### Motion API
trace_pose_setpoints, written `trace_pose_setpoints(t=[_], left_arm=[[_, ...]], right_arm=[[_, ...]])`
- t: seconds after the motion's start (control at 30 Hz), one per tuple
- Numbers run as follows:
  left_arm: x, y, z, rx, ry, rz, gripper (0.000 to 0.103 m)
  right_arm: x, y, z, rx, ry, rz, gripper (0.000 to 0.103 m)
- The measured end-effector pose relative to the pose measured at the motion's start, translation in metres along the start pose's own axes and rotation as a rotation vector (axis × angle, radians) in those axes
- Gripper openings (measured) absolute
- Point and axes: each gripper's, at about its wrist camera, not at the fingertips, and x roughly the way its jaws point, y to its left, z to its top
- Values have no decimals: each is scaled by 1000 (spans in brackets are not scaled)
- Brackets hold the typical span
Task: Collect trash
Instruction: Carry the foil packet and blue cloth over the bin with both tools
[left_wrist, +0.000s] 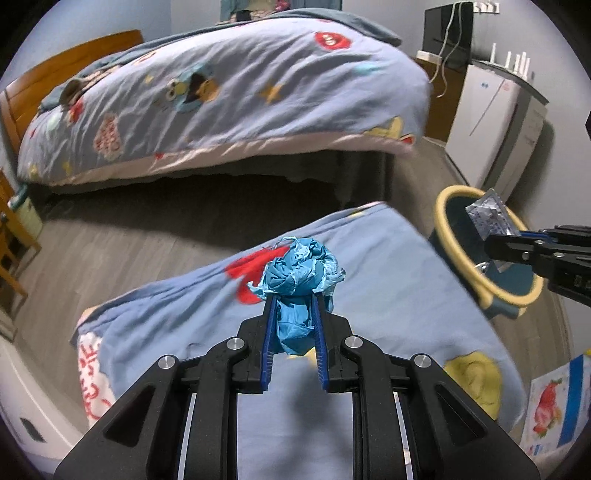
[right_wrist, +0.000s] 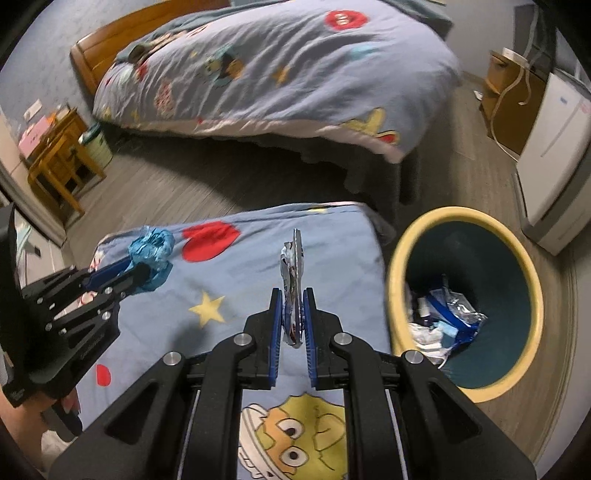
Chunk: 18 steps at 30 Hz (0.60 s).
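Left wrist view, left tongs (left_wrist: 294, 295) clamping one blue wad (left_wrist: 301, 275), right tongs (right_wrist: 293, 295) pinching one wrapper (right_wrist: 291, 273), one bin (right_wrist: 397, 266).

Right below you lies a blue quilt (right_wrist: 236, 280) printed with red shapes, a yellow star and a cartoon face, spread over a low surface. Across a strip of grey wood floor (right_wrist: 177, 184) you see a far bed (right_wrist: 280, 70) under a matching blue cartoon cover, with an orange-brown wooden headboard (left_wrist: 66, 70) at its far left end. To your left stands a small wooden table (right_wrist: 62, 158). On your right, a white appliance (left_wrist: 491, 122) stands against the wall, with a brown cabinet (right_wrist: 513, 99) beyond it and a white cable hanging down its front.
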Motion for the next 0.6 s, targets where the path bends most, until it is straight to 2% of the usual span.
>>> trace_pose_setpoints(t=[0.2, 0.37, 0.6], left_arm=[[-1, -44, 12, 56, -19, -38, 20], [3, -90, 15, 125, -25, -83, 20], [16, -149, 13, 203, -11, -148, 20]], right_arm=[[-12, -48, -3, 81, -29, -25, 11], [-24, -104, -11, 191, -50, -46, 11], [-24, -165, -29, 318, -39, -74, 11]])
